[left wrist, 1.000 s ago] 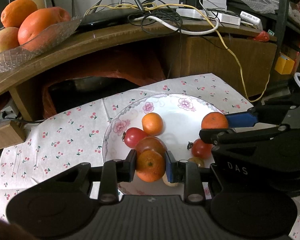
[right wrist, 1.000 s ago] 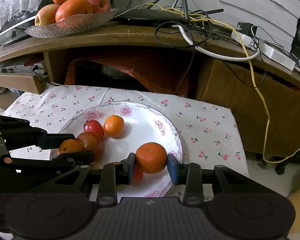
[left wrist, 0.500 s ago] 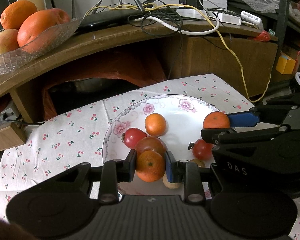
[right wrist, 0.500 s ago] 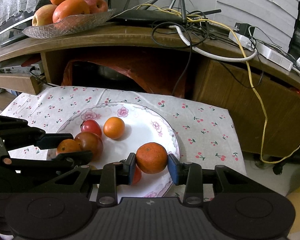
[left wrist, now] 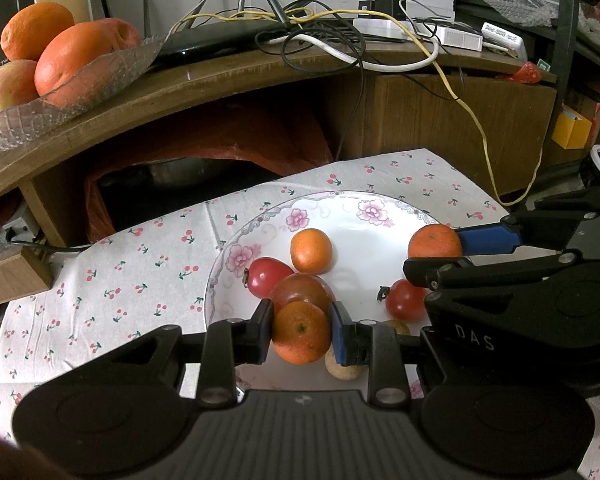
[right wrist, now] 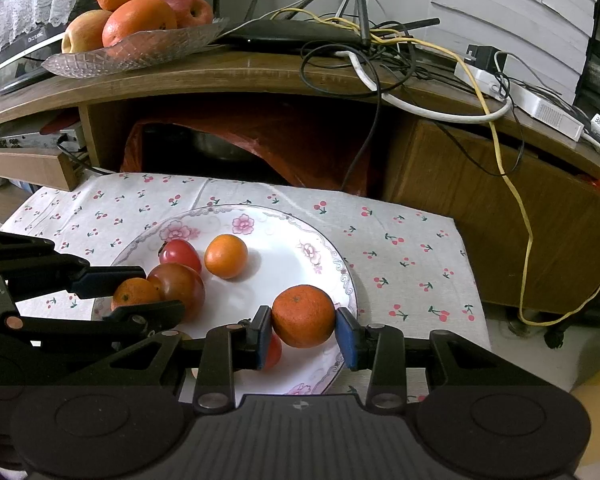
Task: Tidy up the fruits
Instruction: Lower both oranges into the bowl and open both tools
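A flowered white plate (left wrist: 260, 226) (right wrist: 342, 270) sits on a cherry-print cloth. My left gripper (left wrist: 301, 332) (right wrist: 138, 290) is shut on a small tangerine (left wrist: 300, 338) (right wrist: 132, 292) just above the plate's near-left side. My right gripper (right wrist: 304, 328) (left wrist: 434, 252) is shut on another tangerine (right wrist: 303, 316) (left wrist: 434, 240) over the plate's right rim. Loose on the plate lie a third tangerine (left wrist: 311, 250) (right wrist: 225, 256), a red tomato (left wrist: 266, 278) (right wrist: 180, 250), a darker tomato (left wrist: 302, 288) (right wrist: 178, 284), one more red tomato (left wrist: 404, 300) and a small brown fruit (left wrist: 342, 368).
A glass dish (left wrist: 80, 92) (right wrist: 140, 56) of oranges and apples stands on a curved wooden shelf (right wrist: 260, 76) behind the cloth. A router and tangled cables (right wrist: 380, 40) lie along the shelf. A red bag (right wrist: 260, 144) fills the space under it.
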### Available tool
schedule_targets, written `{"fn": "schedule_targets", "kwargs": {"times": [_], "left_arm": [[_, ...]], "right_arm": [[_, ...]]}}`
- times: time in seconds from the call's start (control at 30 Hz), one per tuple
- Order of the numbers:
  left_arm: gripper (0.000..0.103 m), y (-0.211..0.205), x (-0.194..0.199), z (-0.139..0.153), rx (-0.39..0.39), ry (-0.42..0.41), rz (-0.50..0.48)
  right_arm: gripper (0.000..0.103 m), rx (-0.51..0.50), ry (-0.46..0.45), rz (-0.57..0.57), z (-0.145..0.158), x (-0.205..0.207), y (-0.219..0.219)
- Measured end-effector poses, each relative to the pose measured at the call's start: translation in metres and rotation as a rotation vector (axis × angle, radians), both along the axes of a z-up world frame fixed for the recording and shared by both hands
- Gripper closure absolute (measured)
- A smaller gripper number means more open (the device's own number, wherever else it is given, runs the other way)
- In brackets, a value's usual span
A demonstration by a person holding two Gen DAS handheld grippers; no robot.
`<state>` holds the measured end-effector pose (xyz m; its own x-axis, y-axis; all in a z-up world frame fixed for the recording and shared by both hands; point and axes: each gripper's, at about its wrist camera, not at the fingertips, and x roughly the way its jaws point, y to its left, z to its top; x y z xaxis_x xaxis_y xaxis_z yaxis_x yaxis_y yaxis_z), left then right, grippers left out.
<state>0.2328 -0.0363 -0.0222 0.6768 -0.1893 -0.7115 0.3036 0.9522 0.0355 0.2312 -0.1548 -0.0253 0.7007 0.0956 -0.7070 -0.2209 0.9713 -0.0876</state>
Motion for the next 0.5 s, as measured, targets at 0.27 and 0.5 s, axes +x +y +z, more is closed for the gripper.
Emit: {"fn": "schedule_targets", "kwargs": {"times": [0.27, 0.5], "left_arm": [[0.068, 0.0001, 0.0003, -0.0002, -0.001, -0.004, 0.002], [0.068, 0.0013, 0.0002, 0.0023, -0.005, -0.020, 0.008]], "right_arm": [[0.065, -0.002, -0.001, -0.004, 0.0005, 0.0002, -0.0015], [0.063, -0.006, -0.011, -0.010, 0.0018, -0.0001, -0.0025]]}}
